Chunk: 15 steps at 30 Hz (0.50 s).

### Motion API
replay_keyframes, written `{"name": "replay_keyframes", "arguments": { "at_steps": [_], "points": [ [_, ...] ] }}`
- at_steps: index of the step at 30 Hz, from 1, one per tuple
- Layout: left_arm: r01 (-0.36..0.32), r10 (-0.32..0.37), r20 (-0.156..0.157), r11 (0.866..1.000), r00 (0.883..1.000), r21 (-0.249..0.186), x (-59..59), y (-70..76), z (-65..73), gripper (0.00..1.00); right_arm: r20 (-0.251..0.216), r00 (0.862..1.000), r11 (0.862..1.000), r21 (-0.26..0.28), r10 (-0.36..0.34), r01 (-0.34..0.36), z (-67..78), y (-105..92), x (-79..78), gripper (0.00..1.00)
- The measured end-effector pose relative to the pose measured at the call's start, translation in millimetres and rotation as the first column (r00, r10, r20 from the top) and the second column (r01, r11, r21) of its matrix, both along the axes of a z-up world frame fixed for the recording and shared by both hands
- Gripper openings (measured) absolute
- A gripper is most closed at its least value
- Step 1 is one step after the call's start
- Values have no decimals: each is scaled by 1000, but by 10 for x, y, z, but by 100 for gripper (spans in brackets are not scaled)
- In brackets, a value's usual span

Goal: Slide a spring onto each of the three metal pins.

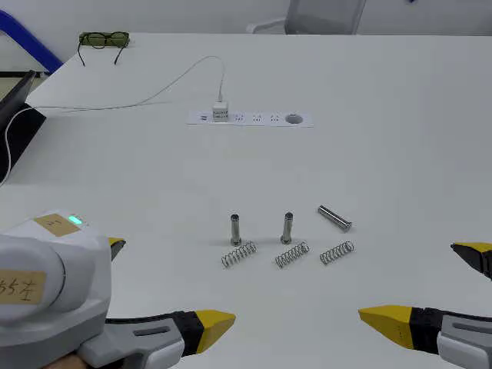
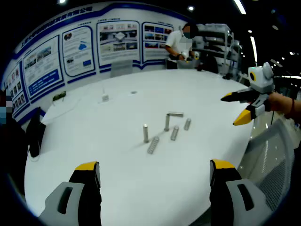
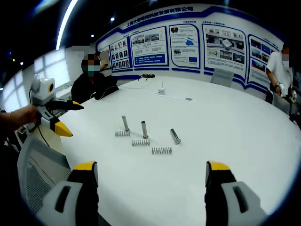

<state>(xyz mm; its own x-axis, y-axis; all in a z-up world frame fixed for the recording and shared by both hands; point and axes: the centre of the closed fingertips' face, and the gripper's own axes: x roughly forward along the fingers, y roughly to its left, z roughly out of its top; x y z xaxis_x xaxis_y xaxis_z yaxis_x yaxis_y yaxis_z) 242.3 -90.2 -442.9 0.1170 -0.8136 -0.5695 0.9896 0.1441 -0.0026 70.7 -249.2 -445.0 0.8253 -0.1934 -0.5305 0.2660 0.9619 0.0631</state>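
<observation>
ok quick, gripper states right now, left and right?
Left gripper: open, jaws wide apart, holding nothing.
Right gripper: open, jaws wide apart, holding nothing.

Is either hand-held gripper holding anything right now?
No. The left hand-held gripper and the right hand-held gripper are both open, holding nothing.
</observation>
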Motion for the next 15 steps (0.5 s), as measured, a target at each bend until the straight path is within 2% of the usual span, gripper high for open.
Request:
{"name": "replay_keyframes", "arguments": {
  "at_steps": [4,15],
  "points": [
    [9,-9,9,1000,1000,11,-4,4,-22,98,-9,1000,1000,5,-6,6,-18,13,-26,96],
    [16,-16,22,1000,1000,0,-28,6,0,98,-14,1000,1000,15,-18,18,-54,51,-85,95]
  ]
}}
